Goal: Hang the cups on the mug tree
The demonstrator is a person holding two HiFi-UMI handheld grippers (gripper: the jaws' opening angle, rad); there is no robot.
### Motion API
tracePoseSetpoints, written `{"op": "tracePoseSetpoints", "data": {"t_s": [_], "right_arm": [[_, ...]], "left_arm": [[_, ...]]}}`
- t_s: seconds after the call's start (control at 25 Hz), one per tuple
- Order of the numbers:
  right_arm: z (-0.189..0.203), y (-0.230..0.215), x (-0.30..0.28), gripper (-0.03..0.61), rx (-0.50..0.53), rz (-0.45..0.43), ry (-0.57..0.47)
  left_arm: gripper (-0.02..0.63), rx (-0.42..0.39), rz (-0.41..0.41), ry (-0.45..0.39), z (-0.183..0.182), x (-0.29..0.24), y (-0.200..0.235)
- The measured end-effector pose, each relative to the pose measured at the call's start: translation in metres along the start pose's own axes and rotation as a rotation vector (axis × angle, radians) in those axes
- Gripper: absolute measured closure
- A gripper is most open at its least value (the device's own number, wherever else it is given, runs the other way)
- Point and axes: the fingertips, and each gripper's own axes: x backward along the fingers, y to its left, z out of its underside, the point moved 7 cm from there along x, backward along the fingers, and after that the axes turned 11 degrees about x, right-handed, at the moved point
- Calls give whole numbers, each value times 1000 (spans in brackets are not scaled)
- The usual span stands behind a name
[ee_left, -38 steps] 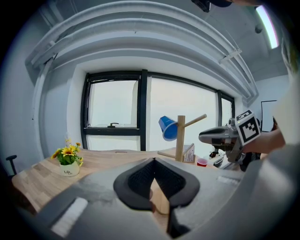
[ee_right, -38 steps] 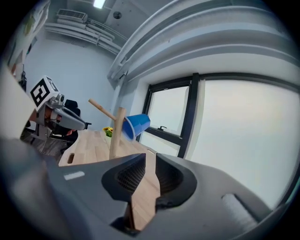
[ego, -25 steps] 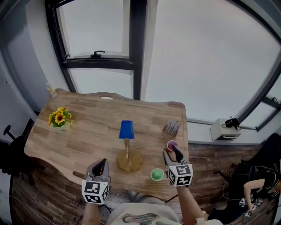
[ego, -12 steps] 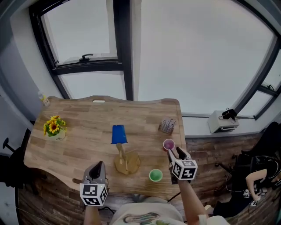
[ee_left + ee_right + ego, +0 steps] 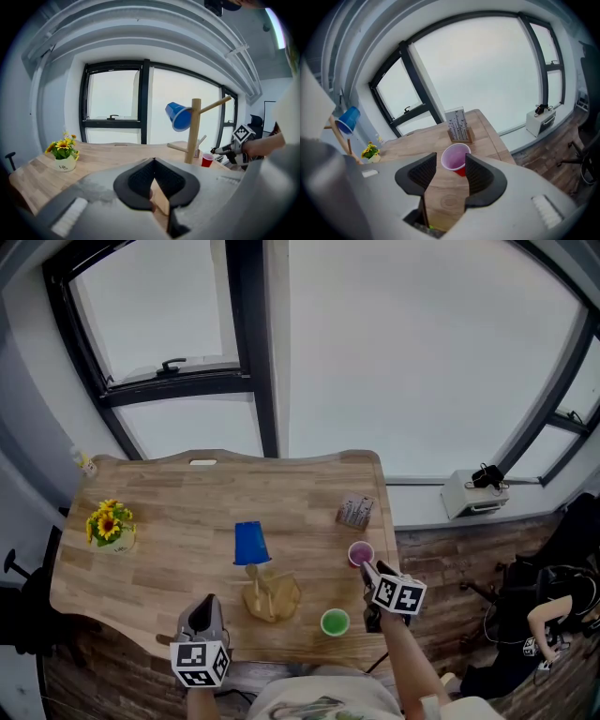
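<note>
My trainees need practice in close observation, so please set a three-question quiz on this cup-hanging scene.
1. True or false: the blue cup hangs on the mug tree.
2. Which cup stands at the tips of the right tongs? A green cup, B red cup, C blue cup.
3. How many cups stand on the table?
Key: 1 true. 2 B; the tongs have just been opening and do not press it. 3 two: red cup and green cup.

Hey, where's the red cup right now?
In the head view the red cup stands upright near the right edge of the table, just ahead of the open right gripper, between the card holder and the green cup.
</note>
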Motion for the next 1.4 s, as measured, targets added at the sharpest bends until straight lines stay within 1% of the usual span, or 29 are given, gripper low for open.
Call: {"op": "tracePoseSetpoints", "data": {"t_s": [0.12,0.32,0.4,0.56,0.72,0.8,0.92,1.04,1.2,1.4], "right_arm": [[7,-10,-12,383,-103,8,38],[19,-27,-28,385,-370,-7,59],[22,-32,-33,385,-459,-17,60],[27,-37,-39,388,-567,-24,71],[30,-36,-42,448,-605,-38,79],[30,-36,-42,481,-611,-40,84],[28,-35,-42,511,-617,-44,82],[28,-34,-41,555,-616,-40,81],[29,-33,-39,558,-606,-42,89],[25,-32,-37,558,-582,-39,69]], "left_arm": [[609,12,-9,9,3,-6,5],[609,16,-13,27,5,-14,9],[609,17,-11,35,7,-17,9],[609,23,-5,48,9,-22,10],[609,19,1,57,12,-26,10],[609,17,6,62,12,-29,8],[609,16,11,66,12,-31,6],[609,17,15,68,12,-32,6],[609,18,15,67,13,-30,7],[609,19,12,62,13,-29,8]]}}
